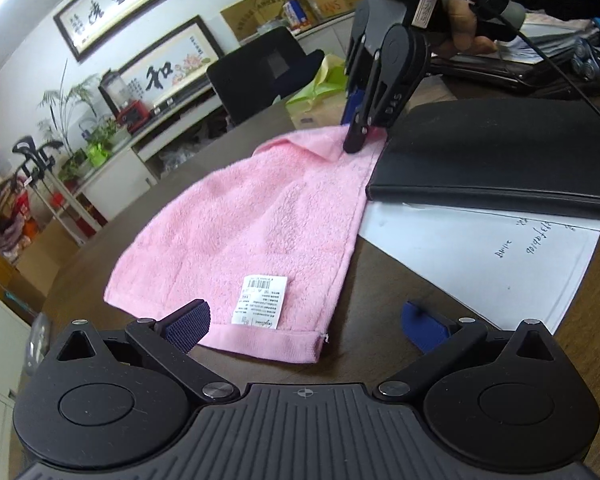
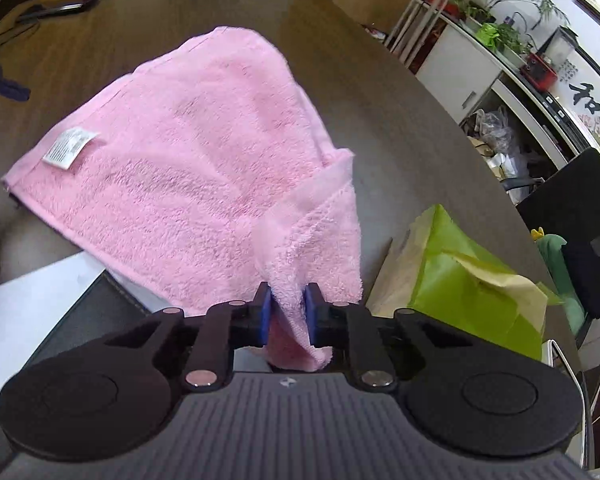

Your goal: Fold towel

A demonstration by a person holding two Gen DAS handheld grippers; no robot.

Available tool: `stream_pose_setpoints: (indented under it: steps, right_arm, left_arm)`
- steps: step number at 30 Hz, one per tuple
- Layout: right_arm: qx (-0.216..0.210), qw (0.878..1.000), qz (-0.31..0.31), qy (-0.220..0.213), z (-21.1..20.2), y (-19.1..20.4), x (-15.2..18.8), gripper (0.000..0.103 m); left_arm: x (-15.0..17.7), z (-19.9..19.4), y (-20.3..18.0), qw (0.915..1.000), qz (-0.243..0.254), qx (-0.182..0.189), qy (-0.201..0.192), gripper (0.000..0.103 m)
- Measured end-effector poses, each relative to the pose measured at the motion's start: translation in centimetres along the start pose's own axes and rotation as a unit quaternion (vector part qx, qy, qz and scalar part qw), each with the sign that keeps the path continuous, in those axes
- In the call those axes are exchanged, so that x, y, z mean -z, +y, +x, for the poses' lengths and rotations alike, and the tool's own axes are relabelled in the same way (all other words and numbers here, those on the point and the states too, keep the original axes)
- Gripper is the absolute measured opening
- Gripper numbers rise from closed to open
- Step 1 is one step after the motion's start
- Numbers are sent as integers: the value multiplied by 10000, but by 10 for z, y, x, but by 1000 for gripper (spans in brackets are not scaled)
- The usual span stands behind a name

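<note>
The right hand-held gripper (image 2: 286, 312) is clamped on a bunched corner of the pink towel (image 2: 188, 160), lifting it while the rest lies spread on the desk (image 2: 380, 80). The left hand-held gripper (image 1: 306, 322) hangs with its jaws wide apart and nothing between them, just off the near hem by the white label (image 1: 260, 300). Held by one corner only, the towel may drag or twist, and its edge touching the black folder (image 1: 500, 152) could catch there and skew the fold.
</note>
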State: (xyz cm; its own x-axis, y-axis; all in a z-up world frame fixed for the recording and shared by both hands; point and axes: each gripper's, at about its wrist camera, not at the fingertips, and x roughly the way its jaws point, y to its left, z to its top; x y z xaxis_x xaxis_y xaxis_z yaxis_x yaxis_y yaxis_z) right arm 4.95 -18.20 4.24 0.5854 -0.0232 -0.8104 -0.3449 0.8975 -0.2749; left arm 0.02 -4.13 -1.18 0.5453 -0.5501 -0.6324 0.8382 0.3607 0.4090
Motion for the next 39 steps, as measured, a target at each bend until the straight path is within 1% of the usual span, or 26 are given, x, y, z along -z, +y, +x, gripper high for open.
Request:
stream_pose_setpoints:
  steps: [1, 2, 4, 7, 8, 9, 11, 13, 15, 16, 17, 18, 19, 20, 21, 23, 25, 26, 27, 28, 30, 31, 32, 35, 39]
  right_arm:
    - [28, 10000, 0, -46, -2, -2, 1, 20]
    - [21, 10000, 24, -86, -4, -4, 1, 23]
    - [-110, 9993, 304, -188, -8, -13, 2, 23]
    - [-379, 9943, 920, -382, -16, -32, 3, 16]
    - [-437, 9923, 1093, -380, -17, -38, 4, 9]
    - [-525, 9887, 1350, -376, -18, -46, 6, 9]
    - [-611, 9835, 1657, -394, -19, -56, 8, 8]
    - [-710, 9774, 1945, -426, -19, -65, 6, 8]
    - [-773, 9741, 2082, -416, -18, -68, 0, 7]
    - [-791, 9732, 2113, -434, -18, -68, -3, 7]
    - [-819, 9720, 2150, -466, -18, -67, -8, 7]
    - [-822, 9716, 2162, -493, -19, -66, -10, 7]
    - [-836, 9716, 2156, -510, -19, -66, -12, 7]
    - [-844, 9716, 2145, -537, -21, -65, -13, 8]
    - [-846, 9718, 2127, -572, -23, -64, -13, 8]
    - [-842, 9721, 2116, -555, -24, -64, -11, 8]
    - [-846, 9716, 2144, -534, -23, -65, -8, 8]
    - [-857, 9710, 2165, -532, -23, -66, -6, 8]
    - [-871, 9704, 2185, -544, -24, -67, -4, 8]
    - [-880, 9700, 2198, -554, -25, -67, -3, 8]
    - [-904, 9687, 2246, -553, -25, -69, -1, 8]
    - [-919, 9678, 2280, -548, -25, -70, -1, 8]
    - [-935, 9667, 2319, -544, -25, -70, 0, 8]
    - [-962, 9641, 2413, -551, -25, -72, 2, 8]
    - [-1086, 9557, 2683, -537, -15, -79, -8, 7]
  left_arm:
    - [0, 0, 3, 9999, -88, 99, -5, 103]
    - [0, 2, 5, 9997, -168, 202, 5, 103]
    - [1, 5, 9, 9985, -337, 419, 36, 103]
    - [3, 11, 16, 9953, -631, 726, 104, 103]
    - [4, 13, 20, 9936, -773, 808, 149, 103]
    - [6, 14, 24, 9916, -914, 891, 195, 103]
    - [9, 18, 33, 9868, -1195, 1055, 285, 103]
    - [12, 22, 41, 9808, -1476, 1217, 376, 99]
    - [15, 20, 46, 9801, -1552, 1188, 353, 90]
    - [16, 18, 47, 9803, -1564, 1158, 342, 86]
    - [16, 15, 49, 9809, -1543, 1135, 340, 80]
    - [16, 13, 50, 9816, -1511, 1115, 340, 76]
    - [15, 11, 51, 9823, -1479, 1095, 340, 75]
    - [15, 8, 49, 9855, -1315, 1017, 328, 73]
    - [14, 4, 46, 9891, -1106, 918, 313, 73]
    - [11, -2, 40, 9937, -770, 734, 348, 73]
    - [7, -6, 36, 9955, -546, 622, 470, 64]
    - [5, -10, 31, 9962, -342, 558, 576, 47]
    - [3, -12, 28, 9963, -172, 505, 671, 15]
    - [1, -12, 26, 9961, -25, 435, 764, 7]
    - [0, -14, 15, 9941, 419, 230, 973, 7]
    - [-1, -14, 13, 9932, 497, 226, 1026, 7]
    - [-2, -14, 12, 9921, 527, 228, 1113, 7]
    - [-3, -12, 9, 9886, 767, 30, 1296, 7]
    - [1, -7, 19, 9862, 727, -216, 1474, 7]
